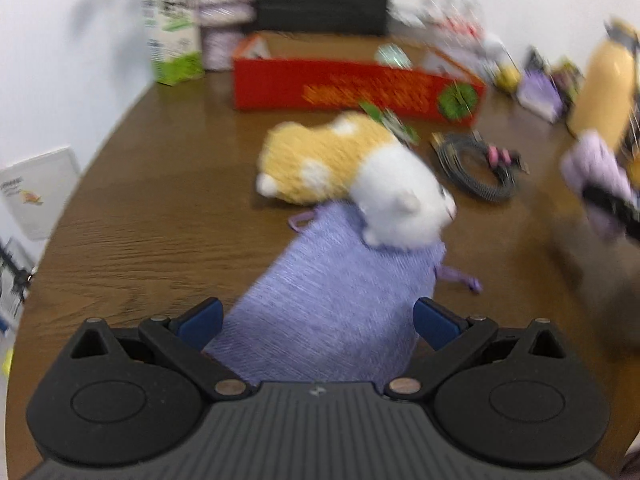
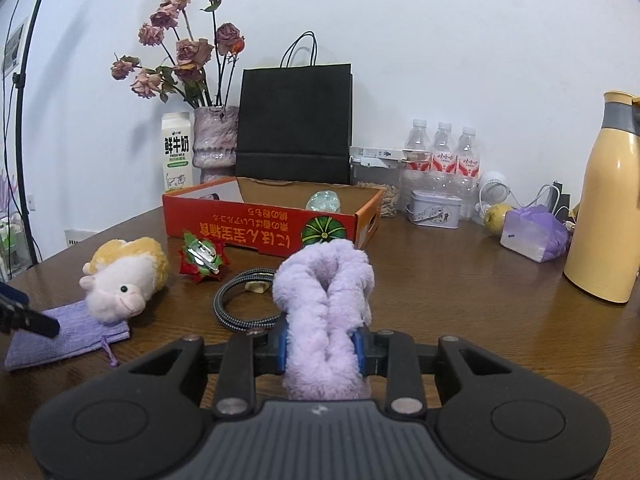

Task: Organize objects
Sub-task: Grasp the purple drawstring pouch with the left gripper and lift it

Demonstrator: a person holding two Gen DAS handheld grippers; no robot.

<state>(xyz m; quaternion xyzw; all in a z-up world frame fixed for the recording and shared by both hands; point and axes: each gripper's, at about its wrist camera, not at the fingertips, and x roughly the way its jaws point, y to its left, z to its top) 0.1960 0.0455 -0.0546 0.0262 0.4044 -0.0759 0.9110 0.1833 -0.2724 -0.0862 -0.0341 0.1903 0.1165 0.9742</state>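
My left view is motion-blurred. My left gripper has its fingers spread wide either side of one purple pouch on the counter, not gripping; one plush toy overlaps the pouch's far end. My right gripper is clamped on one fluffy lilac scrunchie, which hides part of one coiled cable. One red box sits beyond; three bottles stand behind.

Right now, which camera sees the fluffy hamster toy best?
The right wrist view: the hamster toy is sharp there, its face showing, resting partly on the purple pouch. The left wrist view has it bigger and closer, but motion-blurred.
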